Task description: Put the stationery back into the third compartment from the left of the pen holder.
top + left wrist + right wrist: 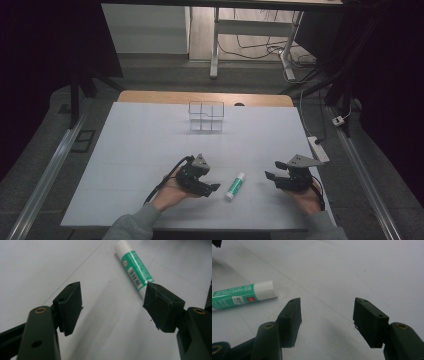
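A green and white glue stick (235, 185) lies flat on the white table, between the two grippers. My left gripper (212, 189) sits just to its left, held in a hand, jaws open and pointing toward the stick. In the left gripper view the glue stick (133, 266) lies ahead of the open jaws, its lower end hidden behind the right fingertip (160, 306). My right gripper (270, 176) rests to the right of the stick, open and holding nothing. In the right gripper view the glue stick (242, 296) lies off to the left of the open right gripper (325, 318).
A small clear box with compartments (206, 116) stands at the far middle of the white table (150, 145). A white power strip (318, 148) lies off the table's right edge. Desk legs and cables are on the floor beyond.
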`<state>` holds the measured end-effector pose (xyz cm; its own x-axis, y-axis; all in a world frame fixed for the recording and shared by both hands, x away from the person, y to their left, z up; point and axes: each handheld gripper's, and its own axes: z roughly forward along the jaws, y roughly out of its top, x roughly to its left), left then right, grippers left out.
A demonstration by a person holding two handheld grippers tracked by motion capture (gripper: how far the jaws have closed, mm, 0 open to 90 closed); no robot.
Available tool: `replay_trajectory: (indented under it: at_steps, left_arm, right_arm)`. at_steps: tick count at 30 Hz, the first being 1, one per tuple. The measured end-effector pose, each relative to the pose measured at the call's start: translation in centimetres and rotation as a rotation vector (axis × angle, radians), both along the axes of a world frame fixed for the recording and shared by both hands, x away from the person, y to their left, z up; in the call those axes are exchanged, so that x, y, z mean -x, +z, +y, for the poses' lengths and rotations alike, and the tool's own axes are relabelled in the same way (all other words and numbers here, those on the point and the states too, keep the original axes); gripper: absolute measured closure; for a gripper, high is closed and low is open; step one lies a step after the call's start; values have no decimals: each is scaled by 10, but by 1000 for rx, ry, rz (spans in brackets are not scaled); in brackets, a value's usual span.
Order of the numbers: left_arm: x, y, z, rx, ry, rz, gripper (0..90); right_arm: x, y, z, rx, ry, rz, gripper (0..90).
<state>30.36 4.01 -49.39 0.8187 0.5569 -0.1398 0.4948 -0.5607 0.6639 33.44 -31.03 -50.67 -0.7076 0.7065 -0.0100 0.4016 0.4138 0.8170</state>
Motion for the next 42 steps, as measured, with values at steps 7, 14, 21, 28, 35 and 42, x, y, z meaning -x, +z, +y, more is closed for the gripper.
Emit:
replay_trajectory:
  at_steps: [7, 14, 21, 28, 35, 42]
  left_arm:
    - [3, 1, -20, -28, -41, 8, 294]
    - [-1, 1, -33, -53, -43, 27, 294]
    - [-3, -3, -50, -75, -36, 38, 289]
    - [-6, -10, -71, -107, -54, 57, 283]
    - [-6, -18, -78, -139, -74, 62, 314]
    - [-8, -21, -80, -171, -76, 55, 386]
  right_arm:
    - [0, 0, 0, 2, 2, 0, 392]
    - [0, 0, 1, 12, 2, 0, 390]
    - [-1, -1, 1, 20, -2, 1, 386]
    - [-1, -2, 2, 44, -14, -4, 383]
    - [-1, -1, 0, 57, -21, -5, 382]
    - [-1, -2, 1, 67, -27, -10, 382]
